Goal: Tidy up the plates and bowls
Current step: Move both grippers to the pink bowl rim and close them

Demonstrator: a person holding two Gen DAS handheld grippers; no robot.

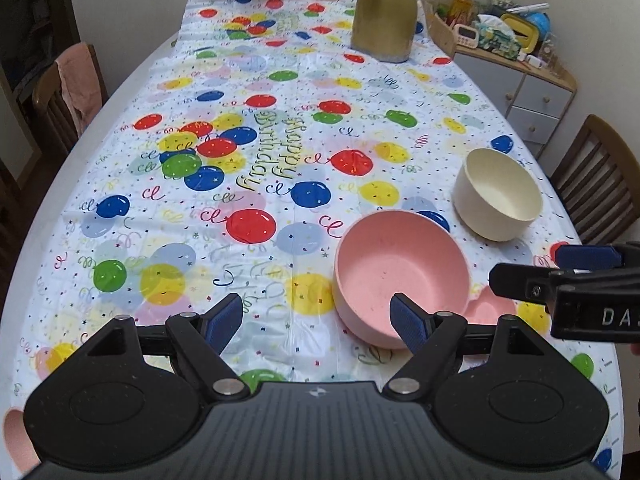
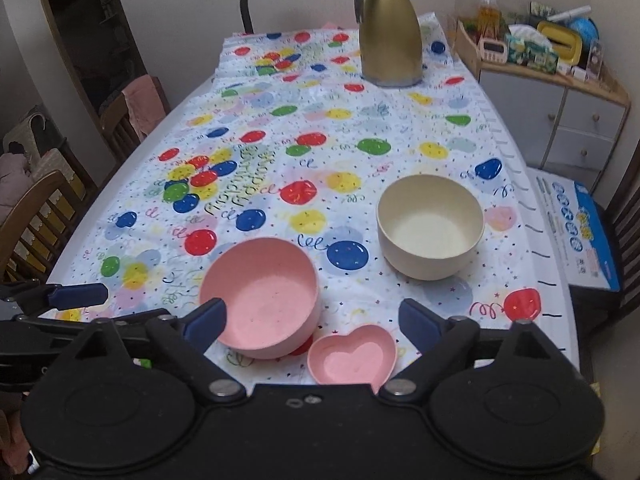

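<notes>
Both grippers are held low over the near end of the table, which is covered by a balloon-print birthday cloth (image 1: 280, 92). The left gripper (image 1: 318, 320) is spread wide with nothing gripped; its right finger is seen in front of the pink bowl (image 1: 400, 272), though contact cannot be judged. The right gripper (image 2: 314, 322) is also held apart and empty, and the pink bowl (image 2: 260, 296) and a small pink heart-shaped dish (image 2: 352, 356) are framed between its fingers. The heart dish is placed just beside the pink bowl, at the near edge. A cream bowl (image 2: 430, 228) is set upright farther back and to the right, apart from the pink one. A gold jug (image 2: 390, 28) is stood at the far end.
</notes>
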